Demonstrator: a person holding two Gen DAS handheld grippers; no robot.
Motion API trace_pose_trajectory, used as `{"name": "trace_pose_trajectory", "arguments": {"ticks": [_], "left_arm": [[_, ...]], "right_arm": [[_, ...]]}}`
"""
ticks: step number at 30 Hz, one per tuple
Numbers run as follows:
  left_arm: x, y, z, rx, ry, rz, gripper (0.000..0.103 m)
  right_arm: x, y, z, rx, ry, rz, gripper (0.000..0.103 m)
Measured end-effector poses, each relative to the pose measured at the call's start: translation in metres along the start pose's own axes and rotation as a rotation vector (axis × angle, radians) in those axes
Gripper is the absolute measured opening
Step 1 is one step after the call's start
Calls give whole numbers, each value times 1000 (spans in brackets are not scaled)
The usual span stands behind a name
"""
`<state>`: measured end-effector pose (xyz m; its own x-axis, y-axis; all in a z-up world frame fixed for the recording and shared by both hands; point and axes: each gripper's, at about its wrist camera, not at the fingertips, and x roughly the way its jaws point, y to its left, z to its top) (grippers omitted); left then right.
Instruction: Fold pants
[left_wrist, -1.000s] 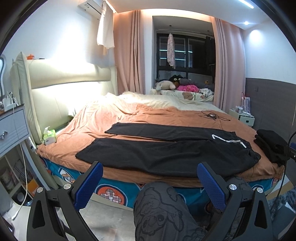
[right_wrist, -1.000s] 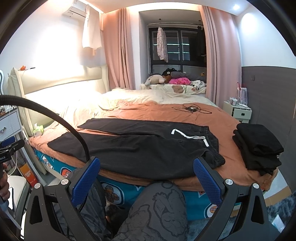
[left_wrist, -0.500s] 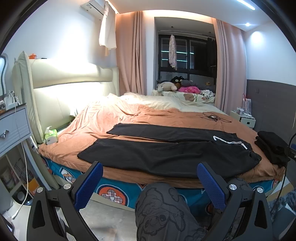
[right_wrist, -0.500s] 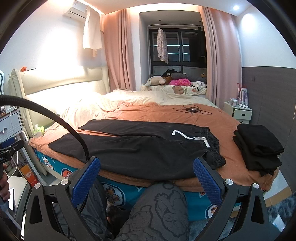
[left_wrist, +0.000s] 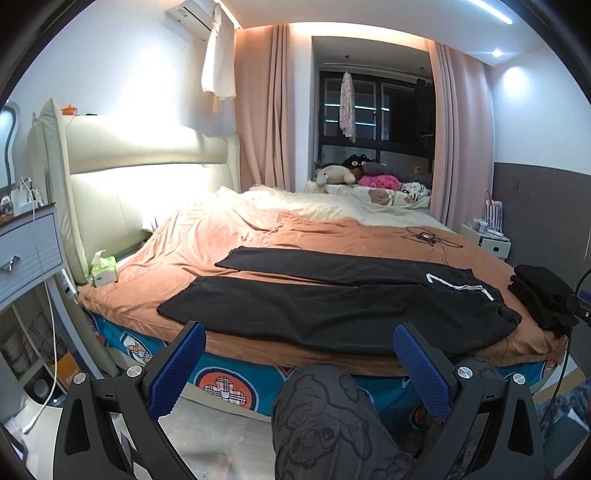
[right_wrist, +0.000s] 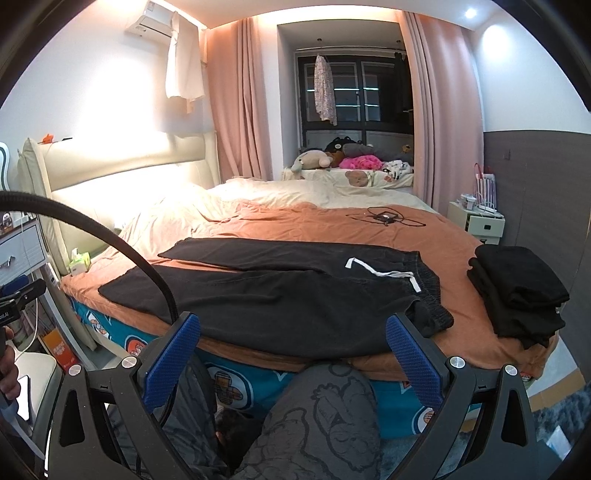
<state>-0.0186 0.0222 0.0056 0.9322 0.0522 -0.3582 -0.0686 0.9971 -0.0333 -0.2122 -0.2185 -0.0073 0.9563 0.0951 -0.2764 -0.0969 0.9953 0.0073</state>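
Note:
Black pants (left_wrist: 332, 306) (right_wrist: 288, 295) lie spread flat on the orange bedspread, legs pointing left and waistband with a white drawstring (right_wrist: 380, 273) to the right. My left gripper (left_wrist: 297, 347) is open, held in front of the bed's near edge and short of the pants. In the right wrist view my right gripper (right_wrist: 291, 339) is open too, facing the near pant leg from off the bed. Neither gripper holds anything. A person's knee in grey patterned fabric (left_wrist: 325, 413) sits between the fingers.
A stack of folded black clothes (right_wrist: 517, 291) rests at the bed's right corner. A cable and small device (right_wrist: 386, 218) lie farther back on the bedspread (left_wrist: 258, 236). A tissue box (left_wrist: 103, 267) and grey nightstand (left_wrist: 29, 251) stand at the left.
Both views have shifted slightly toward the bed. The pants have not moved and both grippers stay open.

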Motion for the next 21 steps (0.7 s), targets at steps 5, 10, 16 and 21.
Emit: {"name": "trace_pose_trajectory", "arguments": {"ticks": [5,10,16,21], "left_arm": [[-2,3,-1,-4,-8,7,103],[1,6,-3,-5,-6,13,103],[9,14,-5,-10,-12,29,103],[28,24,0,-24,14,46,103]], "right_arm": [[1,2,-1,0,3,4,101],[6,3,-1,7,11,7,101],[18,-1,0,21,32,3,101],[37,-4,3,45,65,7,101]]}}
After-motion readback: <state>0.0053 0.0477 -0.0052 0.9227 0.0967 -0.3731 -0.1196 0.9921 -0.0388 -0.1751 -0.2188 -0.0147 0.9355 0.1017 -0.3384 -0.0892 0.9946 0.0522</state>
